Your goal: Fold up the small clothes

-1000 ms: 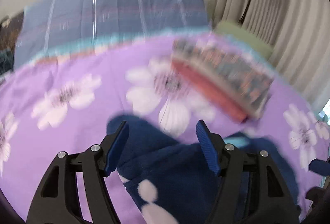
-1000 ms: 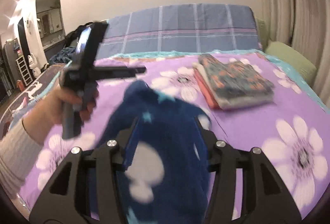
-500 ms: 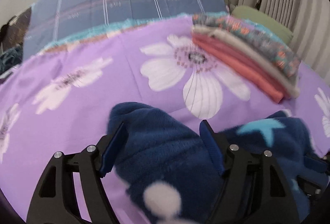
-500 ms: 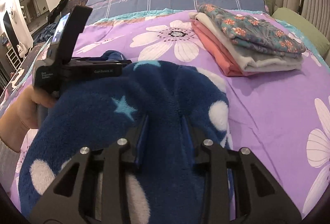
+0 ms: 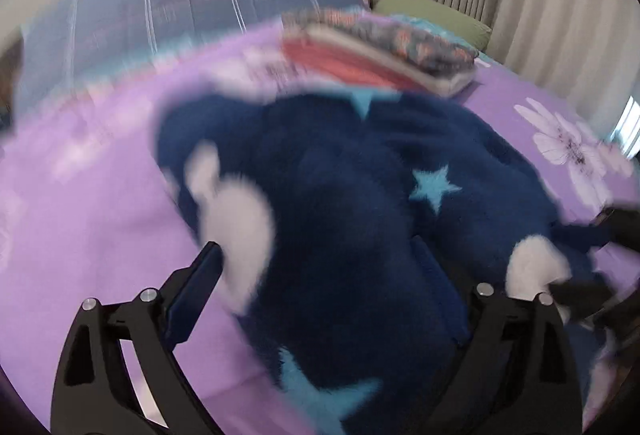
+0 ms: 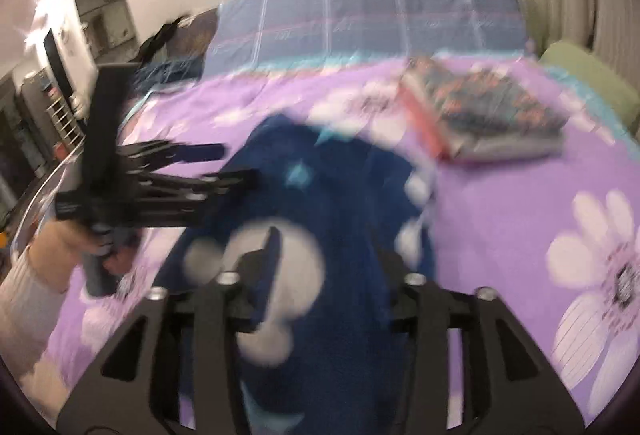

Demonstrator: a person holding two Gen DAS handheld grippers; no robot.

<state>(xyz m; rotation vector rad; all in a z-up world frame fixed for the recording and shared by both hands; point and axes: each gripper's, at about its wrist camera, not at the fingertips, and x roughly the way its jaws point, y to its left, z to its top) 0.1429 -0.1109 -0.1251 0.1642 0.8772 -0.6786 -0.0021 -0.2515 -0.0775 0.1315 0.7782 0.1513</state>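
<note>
A dark blue fleece garment [image 5: 352,195] [image 6: 332,195] with white spots and light blue stars lies spread on the purple flowered bedcover [image 5: 80,219] [image 6: 520,219]. My left gripper [image 5: 316,275] hangs over its near edge, its jaws opening and wide apart. Fleece lies between the fingers, clear of the pads. In the right wrist view the left gripper [image 6: 228,165] is a blurred black shape at the garment's left side, held by a hand [image 6: 68,247]. My right gripper [image 6: 328,255] is opening too, with fleece between its fingers; blur hides any contact.
A stack of folded clothes [image 5: 380,51] [image 6: 492,115], coral, grey and flowered, sits at the far right of the bed. Behind it lie a green pillow [image 5: 432,15] [image 6: 588,75] and a blue plaid blanket [image 5: 200,3] [image 6: 380,7]. Curtains hang on the right.
Both grippers have widened, and the garment has gone from bunched in them to spread on the bed. The right view has risen and pulled back; the left has swung over the fleece.
</note>
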